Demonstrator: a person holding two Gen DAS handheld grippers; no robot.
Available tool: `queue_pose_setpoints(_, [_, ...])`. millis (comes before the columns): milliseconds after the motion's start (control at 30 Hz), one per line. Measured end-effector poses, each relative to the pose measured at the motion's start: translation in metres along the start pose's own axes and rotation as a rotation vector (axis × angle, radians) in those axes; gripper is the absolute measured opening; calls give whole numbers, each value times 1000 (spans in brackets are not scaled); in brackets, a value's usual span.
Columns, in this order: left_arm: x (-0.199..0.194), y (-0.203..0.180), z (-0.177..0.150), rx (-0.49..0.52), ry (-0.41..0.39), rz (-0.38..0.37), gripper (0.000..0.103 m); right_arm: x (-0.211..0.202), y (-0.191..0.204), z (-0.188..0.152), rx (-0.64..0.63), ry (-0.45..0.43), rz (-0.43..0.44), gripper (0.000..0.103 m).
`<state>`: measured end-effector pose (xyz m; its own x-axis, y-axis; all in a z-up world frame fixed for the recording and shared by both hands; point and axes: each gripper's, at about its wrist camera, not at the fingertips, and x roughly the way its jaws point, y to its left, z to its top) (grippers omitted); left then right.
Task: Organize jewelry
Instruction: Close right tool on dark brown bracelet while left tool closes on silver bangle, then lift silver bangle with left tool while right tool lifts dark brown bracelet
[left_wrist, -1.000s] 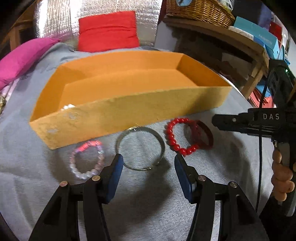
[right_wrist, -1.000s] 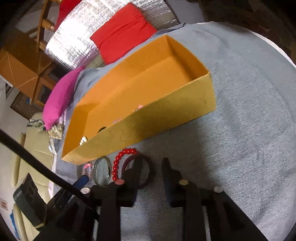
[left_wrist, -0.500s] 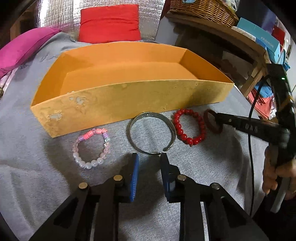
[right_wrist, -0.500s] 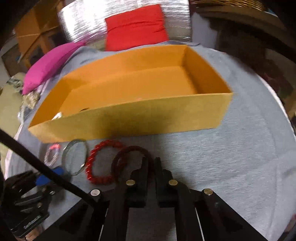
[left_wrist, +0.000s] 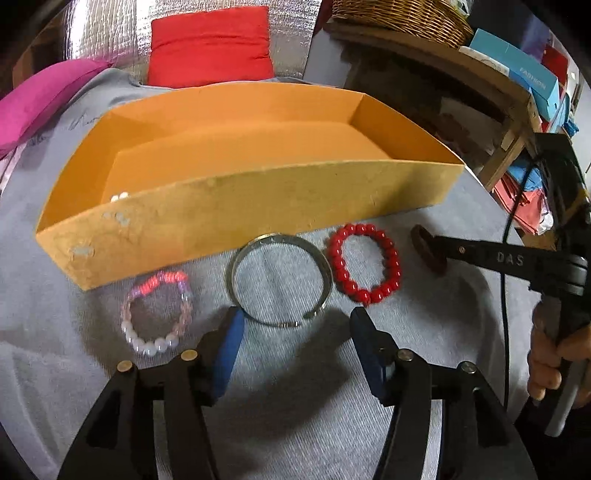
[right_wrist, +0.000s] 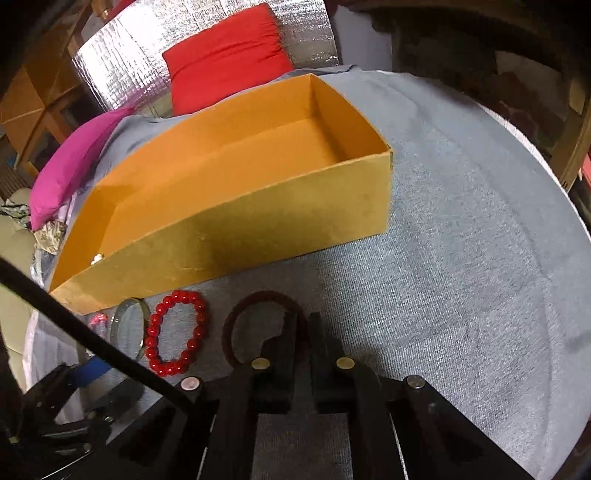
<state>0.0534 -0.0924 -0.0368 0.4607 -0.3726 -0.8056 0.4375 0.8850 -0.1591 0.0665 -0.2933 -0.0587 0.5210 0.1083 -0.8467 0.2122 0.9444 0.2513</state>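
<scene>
Hovering low over the grey cloth (left_wrist: 295, 387), the left gripper (left_wrist: 295, 332) holds its blue-padded fingers (left_wrist: 229, 343) wide apart, just short of the silver bangle (left_wrist: 279, 280). The right gripper (right_wrist: 303, 332) reaches in from the right side, its black fingers pressed together on the near edge of the dark brown bracelet (right_wrist: 240, 321), which stands tilted on the cloth in the left view. Four pieces lie in a row before the box: one pink and white bead bracelet (left_wrist: 157, 314), one silver bangle, one red bead bracelet (left_wrist: 364, 264) and the dark brown one. Behind them sits one orange box (left_wrist: 258, 206); a few white beads (left_wrist: 120, 196) peek above its near wall at the left end, the rest of its floor showing bare.
</scene>
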Motion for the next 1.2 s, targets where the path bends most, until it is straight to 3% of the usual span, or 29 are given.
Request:
queue_pose_setpoints(233, [15,-8,14,14,-27,67,67,-3,-5,-4,23,12,32,7])
queue_pose_setpoints(500, [19,-13,14,35,-50,80,63,-6,-10,-5,22,21,46,7])
queue_pose_setpoints(900, [-27,-3,-8,51,-85,41,62,-20,-8,-4,26,-8,97,7])
queue_pose_setpoints(1200, [-64,-1,-11,60,-153,5,62,-43,-6,-6,41,-80,215,7])
